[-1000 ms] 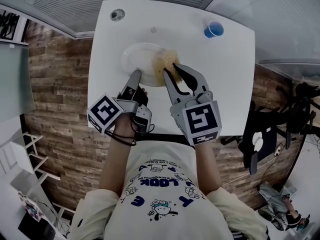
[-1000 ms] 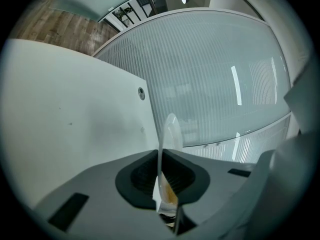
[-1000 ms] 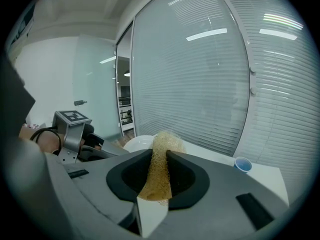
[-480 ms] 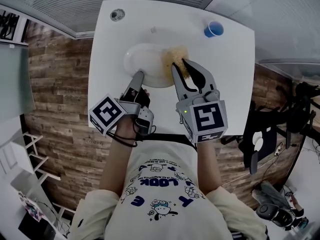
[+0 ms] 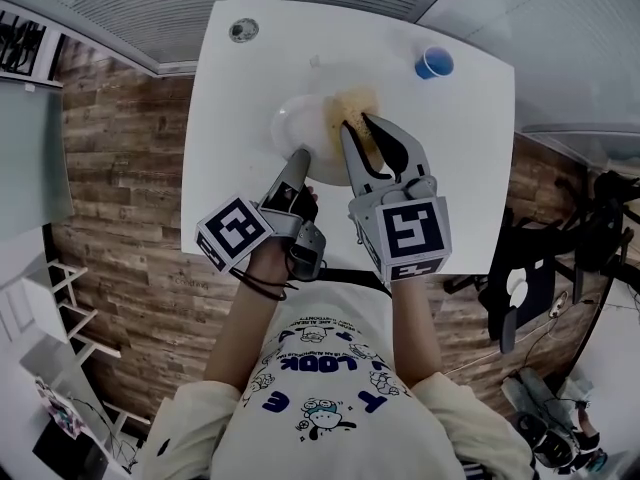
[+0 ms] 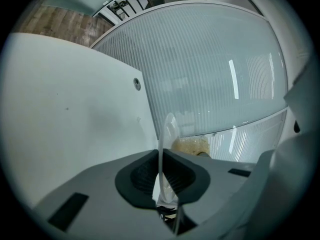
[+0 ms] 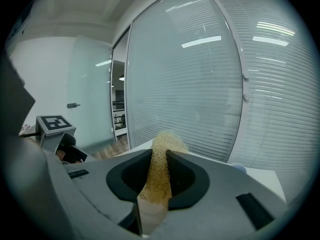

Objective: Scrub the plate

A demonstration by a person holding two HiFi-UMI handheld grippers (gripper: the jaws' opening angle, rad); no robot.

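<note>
A white plate (image 5: 292,126) lies on the white table (image 5: 230,168). My left gripper (image 5: 300,157) is shut on the plate's near rim. In the left gripper view the plate (image 6: 162,144) shows edge-on between the pads of my left gripper (image 6: 161,181). A yellowish scrub pad (image 5: 352,106) rests on the right part of the plate, and my right gripper (image 5: 357,126) is shut on it. The right gripper view shows the scrub pad (image 7: 159,166) pinched in my right gripper (image 7: 159,173).
A blue cup (image 5: 433,63) stands at the table's far right. A round metal grommet (image 5: 243,30) sits in the far left corner, with a small white bit (image 5: 316,60) beyond the plate. Glass walls with blinds surround the table; wood floor lies to the left.
The scrub pad and my right gripper have slid away from me, toward the plate's far right edge. My left gripper and the plate have shifted slightly to the right.
</note>
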